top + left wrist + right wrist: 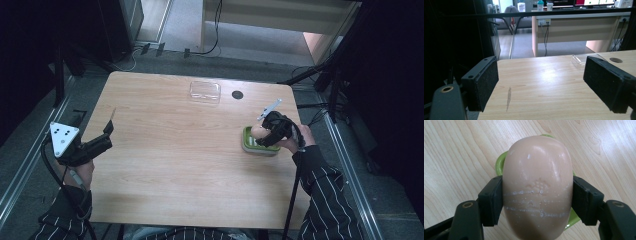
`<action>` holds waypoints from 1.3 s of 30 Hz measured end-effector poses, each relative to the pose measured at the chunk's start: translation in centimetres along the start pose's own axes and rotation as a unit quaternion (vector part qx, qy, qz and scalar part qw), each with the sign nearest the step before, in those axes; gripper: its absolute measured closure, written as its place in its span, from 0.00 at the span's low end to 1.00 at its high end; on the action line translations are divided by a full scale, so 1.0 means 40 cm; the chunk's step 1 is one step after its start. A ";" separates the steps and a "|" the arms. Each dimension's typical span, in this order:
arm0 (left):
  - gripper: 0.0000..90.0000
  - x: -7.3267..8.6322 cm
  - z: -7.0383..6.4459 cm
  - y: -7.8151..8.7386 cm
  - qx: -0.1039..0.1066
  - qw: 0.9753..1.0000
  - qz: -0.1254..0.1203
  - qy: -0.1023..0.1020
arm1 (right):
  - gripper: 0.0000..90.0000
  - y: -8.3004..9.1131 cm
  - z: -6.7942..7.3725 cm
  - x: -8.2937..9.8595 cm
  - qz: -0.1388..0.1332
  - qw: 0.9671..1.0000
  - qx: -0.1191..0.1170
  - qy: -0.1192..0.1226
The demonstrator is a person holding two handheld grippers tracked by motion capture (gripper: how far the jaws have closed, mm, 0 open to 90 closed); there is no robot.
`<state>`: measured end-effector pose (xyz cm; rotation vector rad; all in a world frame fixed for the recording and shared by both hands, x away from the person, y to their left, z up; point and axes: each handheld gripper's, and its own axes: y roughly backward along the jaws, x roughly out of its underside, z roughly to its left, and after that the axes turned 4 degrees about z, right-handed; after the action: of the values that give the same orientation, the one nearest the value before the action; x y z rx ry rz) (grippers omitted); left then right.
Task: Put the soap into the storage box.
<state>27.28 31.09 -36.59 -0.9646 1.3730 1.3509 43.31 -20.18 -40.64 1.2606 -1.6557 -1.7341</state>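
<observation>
My right tool (pixel 537 202) is clenched on a pale pink bar of soap (pixel 537 187), one jaw pressed to each side, holding it just over a green soap dish (pixel 259 144) near the right edge of the surface (pixel 180 165). My left tool (pixel 541 85) hangs released over the left edge, jaws wide apart. A clear lid (pixel 205 91) lies at the far side.

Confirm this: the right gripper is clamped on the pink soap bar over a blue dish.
Wrong on one point: the dish is green, not blue, as the right gripper view shows. The right gripper is indeed clamped on the pink soap bar over it.
</observation>
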 end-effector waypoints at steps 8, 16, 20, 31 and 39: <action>0.15 0.000 0.000 0.000 0.002 1.000 0.001 -0.001 | 0.38 -0.009 -0.015 0.005 0.000 1.000 -0.006 0.010; 0.15 0.001 -0.002 -0.003 0.000 1.000 0.001 -0.002 | 0.38 -0.022 -0.029 0.005 0.001 1.000 -0.014 0.012; 0.15 0.002 0.000 -0.003 0.000 1.000 0.003 -0.003 | 0.38 -0.029 -0.040 0.009 0.001 1.000 -0.018 0.010; 0.15 0.001 -0.003 -0.004 0.001 1.000 0.004 -0.005 | 0.38 -0.060 -0.050 0.006 0.011 0.999 -0.023 0.023; 0.15 0.002 -0.003 -0.006 0.003 1.000 0.007 -0.007 | 0.38 -0.079 -0.059 0.010 0.013 0.999 -0.027 0.029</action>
<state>27.49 30.95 -36.75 -0.9411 1.3744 1.3617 45.92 -21.17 -43.44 1.2468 -1.5747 -1.7001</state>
